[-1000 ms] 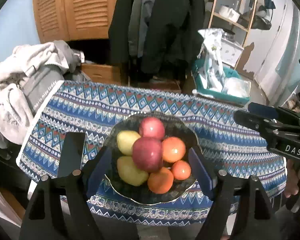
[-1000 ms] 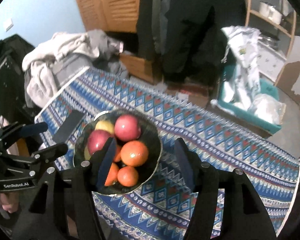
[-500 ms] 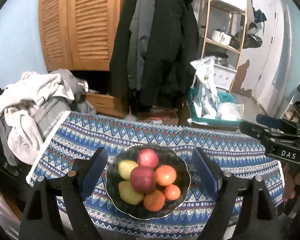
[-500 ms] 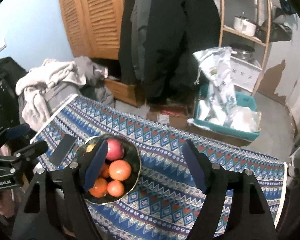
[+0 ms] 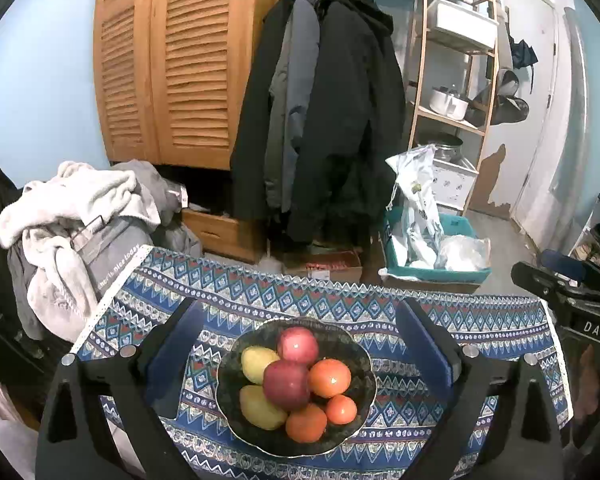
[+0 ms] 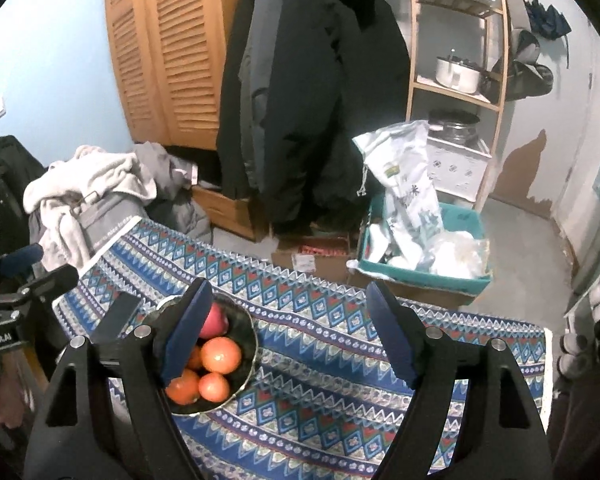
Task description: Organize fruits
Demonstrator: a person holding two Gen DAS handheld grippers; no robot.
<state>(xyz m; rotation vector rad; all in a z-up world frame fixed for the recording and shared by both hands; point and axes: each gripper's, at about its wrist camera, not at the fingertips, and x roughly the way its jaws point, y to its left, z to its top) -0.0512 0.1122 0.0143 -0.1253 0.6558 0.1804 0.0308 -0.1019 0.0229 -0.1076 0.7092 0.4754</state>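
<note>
A dark glass bowl (image 5: 364,364) sits on a table with a blue patterned cloth (image 5: 236,300). It holds two red apples (image 5: 286,385), two yellow-green pears (image 5: 260,407) and several oranges (image 5: 329,378). My left gripper (image 5: 300,344) is open and empty, held above and in front of the bowl. My right gripper (image 6: 290,336) is open and empty, to the right of the bowl (image 6: 250,354), over the cloth. Its left finger hides part of the fruit. The right gripper also shows at the right edge of the left wrist view (image 5: 568,280).
A pile of grey and white laundry (image 5: 80,232) lies at the table's left end. Beyond the table are hanging dark coats (image 5: 320,120), a wooden louvred wardrobe (image 5: 172,64), a teal bin with plastic bags (image 5: 432,248) and a shelf rack (image 5: 456,80).
Both grippers have risen and pulled back from the bowl, so it looks smaller and lower in both views. The fruit has not moved.
</note>
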